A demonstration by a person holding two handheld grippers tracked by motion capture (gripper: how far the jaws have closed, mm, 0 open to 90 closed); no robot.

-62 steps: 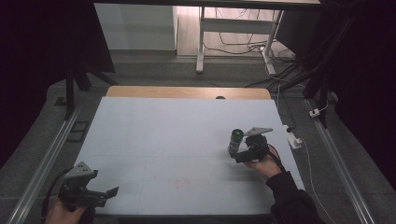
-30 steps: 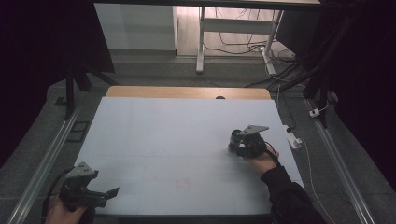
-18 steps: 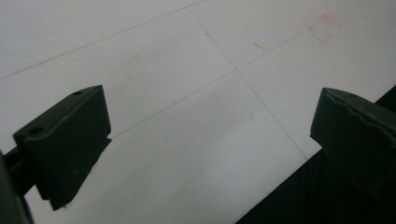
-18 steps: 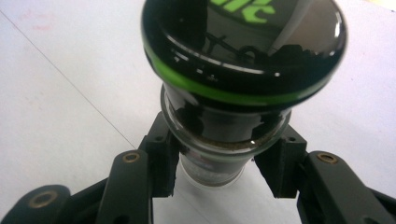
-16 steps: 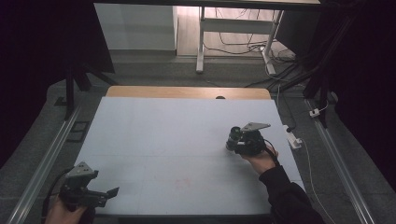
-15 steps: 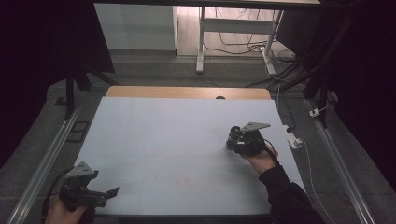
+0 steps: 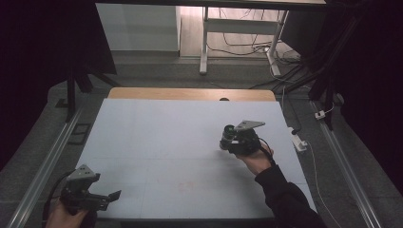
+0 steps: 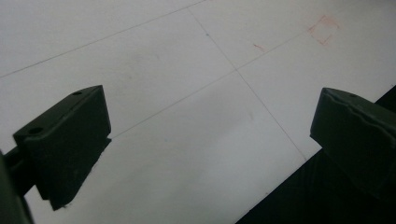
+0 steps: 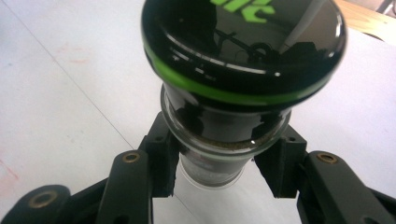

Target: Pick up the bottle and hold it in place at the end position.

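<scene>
The right gripper (image 9: 219, 175) pinches a glossy jar (image 9: 233, 88) at its narrow neck, above the table (image 7: 157, 137). Smooth glass may slip or tilt. The left gripper (image 8: 210, 140) idles, jaws spread.

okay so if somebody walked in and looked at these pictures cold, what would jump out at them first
Most striking is the glossy black jar with a green band round its cap, clamped at the neck by the right gripper; in the high view it sits right of the middle of the pale table. Next, the left gripper, jaws wide apart with nothing between them, hangs at the table's near left corner.
</scene>
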